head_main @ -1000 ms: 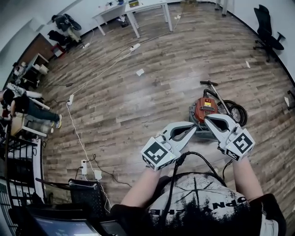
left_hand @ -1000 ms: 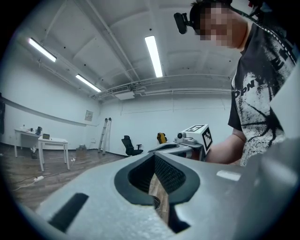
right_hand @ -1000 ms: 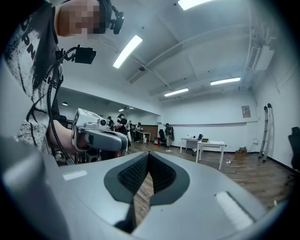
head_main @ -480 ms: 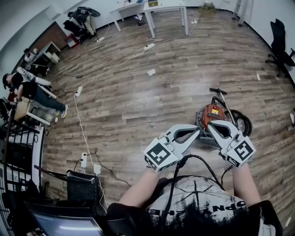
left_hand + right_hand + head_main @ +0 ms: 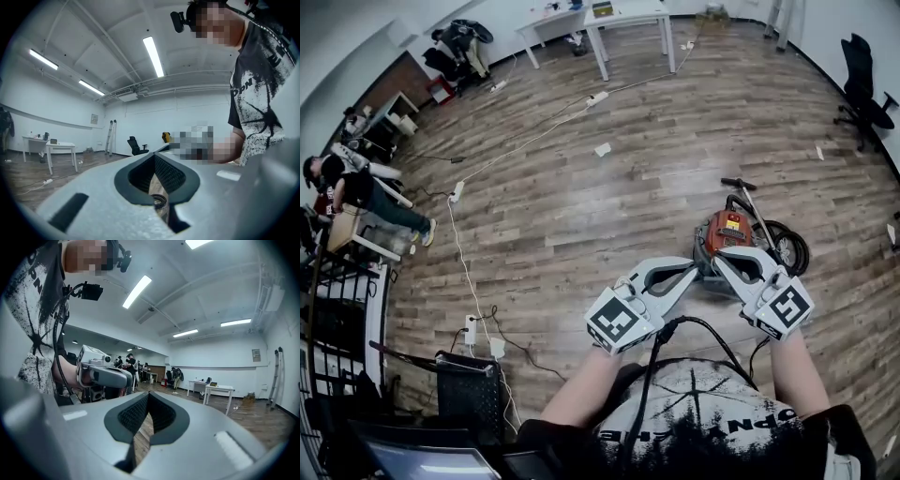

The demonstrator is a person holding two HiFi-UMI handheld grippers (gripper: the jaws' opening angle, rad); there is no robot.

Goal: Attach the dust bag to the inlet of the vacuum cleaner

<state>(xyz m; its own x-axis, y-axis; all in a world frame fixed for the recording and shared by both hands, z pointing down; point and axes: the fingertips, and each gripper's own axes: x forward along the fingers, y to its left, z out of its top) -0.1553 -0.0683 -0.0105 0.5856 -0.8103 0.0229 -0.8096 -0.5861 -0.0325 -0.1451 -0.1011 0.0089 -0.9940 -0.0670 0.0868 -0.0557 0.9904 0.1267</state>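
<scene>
An orange-red vacuum cleaner (image 5: 727, 230) stands on the wooden floor, with a black handle and a coiled black hose (image 5: 785, 247) at its right. I see no dust bag in any view. I hold both grippers level before my chest, above the floor on the near side of the vacuum, with their tips turned toward each other. The left gripper (image 5: 695, 269) is shut and holds nothing; its jaws (image 5: 154, 155) meet tip to tip. The right gripper (image 5: 719, 260) is shut and holds nothing as well (image 5: 148, 394). In the right gripper view the left gripper (image 5: 101, 373) shows side-on.
White tables (image 5: 623, 17) stand at the far wall. White cables and power strips (image 5: 455, 192) run across the floor at the left. A black office chair (image 5: 862, 66) is at the right, a seated person (image 5: 356, 192) at the far left, a black bin (image 5: 469, 386) near my left.
The head view has shifted a little, so the room sits differently in the picture. Both grippers stay shut, in the same place before my chest.
</scene>
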